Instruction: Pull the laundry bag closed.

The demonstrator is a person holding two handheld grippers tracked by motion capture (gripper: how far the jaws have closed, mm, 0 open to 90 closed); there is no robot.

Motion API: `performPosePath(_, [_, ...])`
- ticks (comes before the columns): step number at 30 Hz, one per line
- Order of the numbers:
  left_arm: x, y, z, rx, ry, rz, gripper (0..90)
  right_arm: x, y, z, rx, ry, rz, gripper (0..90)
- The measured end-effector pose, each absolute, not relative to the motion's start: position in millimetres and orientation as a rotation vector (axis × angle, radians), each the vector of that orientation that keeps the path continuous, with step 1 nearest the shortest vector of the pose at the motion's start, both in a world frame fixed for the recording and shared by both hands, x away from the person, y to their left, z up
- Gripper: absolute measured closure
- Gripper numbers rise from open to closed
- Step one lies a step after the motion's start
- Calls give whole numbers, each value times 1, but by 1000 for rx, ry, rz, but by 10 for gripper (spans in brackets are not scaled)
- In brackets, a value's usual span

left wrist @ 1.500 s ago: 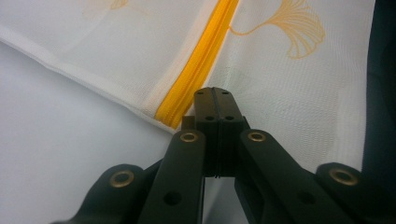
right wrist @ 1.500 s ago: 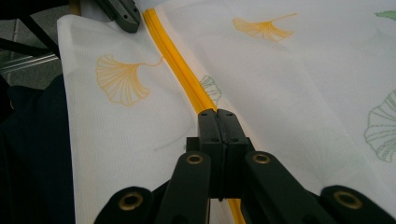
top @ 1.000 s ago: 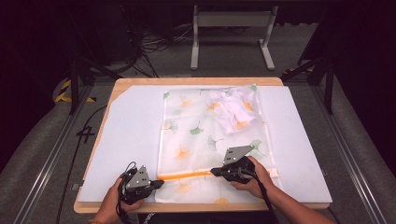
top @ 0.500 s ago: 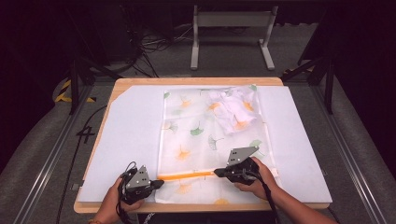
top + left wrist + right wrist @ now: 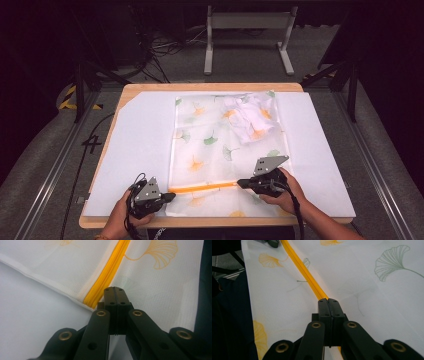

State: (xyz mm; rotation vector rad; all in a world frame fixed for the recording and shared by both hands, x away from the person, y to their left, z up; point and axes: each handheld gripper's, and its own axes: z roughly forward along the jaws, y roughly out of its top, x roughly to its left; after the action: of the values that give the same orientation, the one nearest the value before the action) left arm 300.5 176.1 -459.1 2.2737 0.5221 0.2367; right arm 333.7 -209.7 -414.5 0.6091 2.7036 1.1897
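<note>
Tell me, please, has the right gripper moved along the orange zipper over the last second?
Yes. The right gripper has slid slightly rightward along the zipper, away from the left gripper.

- A wooden table (image 5: 210,87) stands on grey floor (image 5: 40,165).
- A white sheet (image 5: 140,145) covers most of its top, leaving the wood bare along the edges.
- A thin white mesh bag (image 5: 220,145) with leaf prints lies flat on the sheet, near the middle.
</note>
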Motion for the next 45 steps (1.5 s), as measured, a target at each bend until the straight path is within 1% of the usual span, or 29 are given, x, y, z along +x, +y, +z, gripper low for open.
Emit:
performPosePath(17, [302,177,-459,2275,520,222,900,331,-233,-423,679,2709,1135,900])
performPosePath(29, [302,177,-459,2278,517,220,900,329,-271,-432,780,2687,1064,900])
performPosePath(45, [305,178,-459,2270,517,197,900,329,-312,-426,870,2612,1079,900])
